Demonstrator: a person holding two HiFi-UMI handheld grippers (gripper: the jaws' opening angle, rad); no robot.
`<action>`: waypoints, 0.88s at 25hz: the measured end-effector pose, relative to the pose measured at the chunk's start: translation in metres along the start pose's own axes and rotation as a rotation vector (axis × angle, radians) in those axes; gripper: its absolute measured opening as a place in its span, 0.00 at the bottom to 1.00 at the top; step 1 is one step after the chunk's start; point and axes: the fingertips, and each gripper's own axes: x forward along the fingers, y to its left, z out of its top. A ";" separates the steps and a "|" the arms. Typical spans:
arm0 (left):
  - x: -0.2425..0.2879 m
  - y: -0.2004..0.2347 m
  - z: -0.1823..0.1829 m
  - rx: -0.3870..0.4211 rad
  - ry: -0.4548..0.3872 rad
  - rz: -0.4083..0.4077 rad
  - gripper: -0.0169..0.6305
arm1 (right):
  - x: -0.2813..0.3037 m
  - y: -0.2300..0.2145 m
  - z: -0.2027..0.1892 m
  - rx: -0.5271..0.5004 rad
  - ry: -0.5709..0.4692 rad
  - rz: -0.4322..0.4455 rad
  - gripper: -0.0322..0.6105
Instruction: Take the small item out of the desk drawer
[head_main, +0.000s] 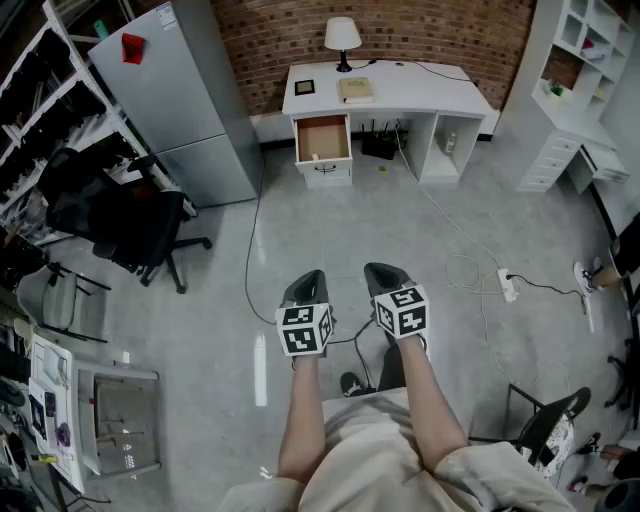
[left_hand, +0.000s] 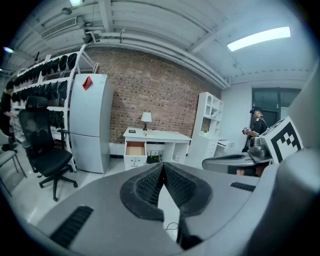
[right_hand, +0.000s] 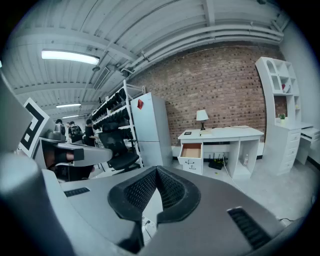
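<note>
**A:** Where are the tools?

**B:** I am holding my left gripper (head_main: 308, 284) and right gripper (head_main: 384, 276) over grey floor (head_main: 420, 240), well apart from the white desk (head_main: 400, 95). Both jaw pairs are resting together, empty.

**A:** The item?

**B:** The drawer (head_main: 322, 138) is hanging open under the desk's left end. Its contents are too small to tell. A brick wall (head_main: 420, 30) is standing behind the desk.

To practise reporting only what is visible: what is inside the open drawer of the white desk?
The drawer shows a bare-looking brown floor; no contents can be made out at this distance. Any rear part under the desk top is hidden.
</note>
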 end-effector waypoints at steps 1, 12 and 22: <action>-0.001 0.000 0.002 0.001 -0.011 0.001 0.05 | -0.003 0.000 -0.001 0.000 0.001 -0.003 0.09; -0.002 0.010 0.012 -0.024 -0.064 -0.001 0.05 | -0.010 -0.026 0.001 0.103 -0.014 -0.056 0.09; 0.015 0.038 0.026 -0.019 -0.070 0.004 0.05 | 0.027 -0.022 0.022 0.100 -0.043 0.070 0.09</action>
